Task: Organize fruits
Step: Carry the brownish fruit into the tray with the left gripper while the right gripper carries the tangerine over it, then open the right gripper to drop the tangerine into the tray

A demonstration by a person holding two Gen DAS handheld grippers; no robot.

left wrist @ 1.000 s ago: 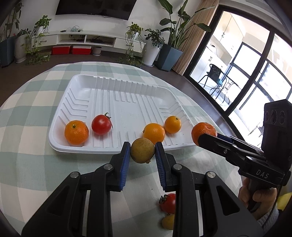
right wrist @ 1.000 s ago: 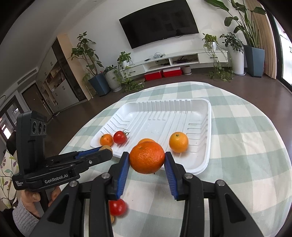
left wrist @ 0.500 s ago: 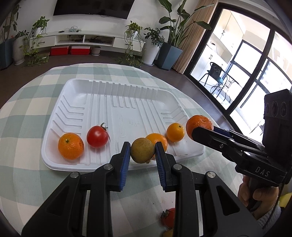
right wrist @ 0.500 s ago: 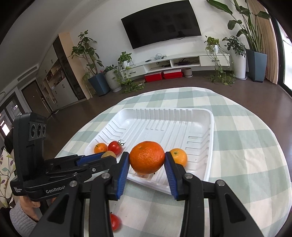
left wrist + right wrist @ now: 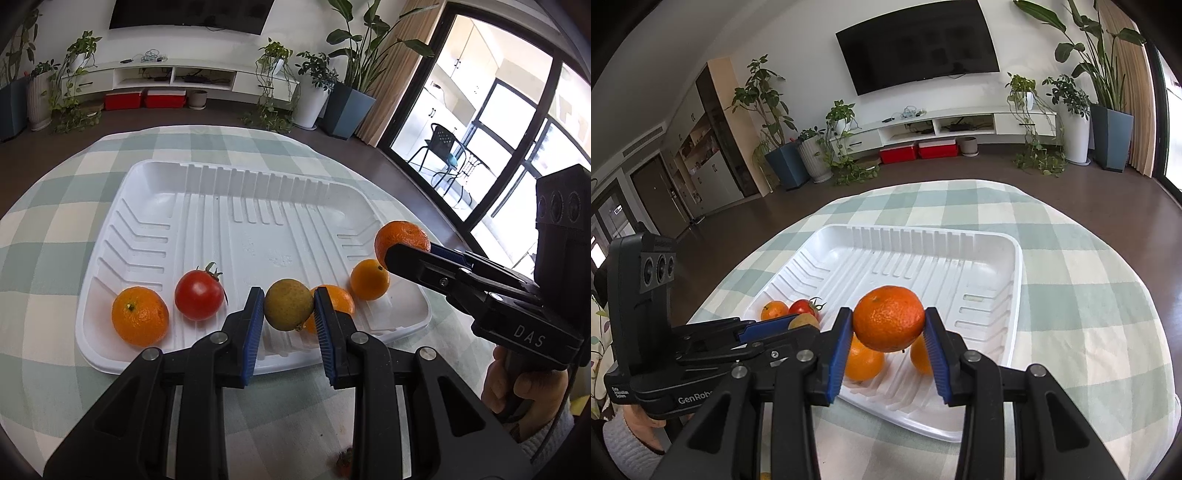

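Fruit in both grippers: our left gripper (image 5: 289,308) clamps a greenish fruit (image 5: 289,303), right gripper (image 5: 888,325) clamps an orange (image 5: 888,318), both above the tray (image 5: 166,206). Release risks knocking the oranges (image 5: 369,279) beneath, rolling them.

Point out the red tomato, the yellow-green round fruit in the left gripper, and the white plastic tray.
red tomato (image 5: 198,295), left wrist view, middle of its skin.
yellow-green round fruit (image 5: 289,304), left wrist view, its front face.
white plastic tray (image 5: 967,238), right wrist view, far rim.

White tray (image 5: 155,192), green-checked tablecloth (image 5: 48,221), red tomato (image 5: 198,300), blue-padded black fingers (image 5: 255,325)
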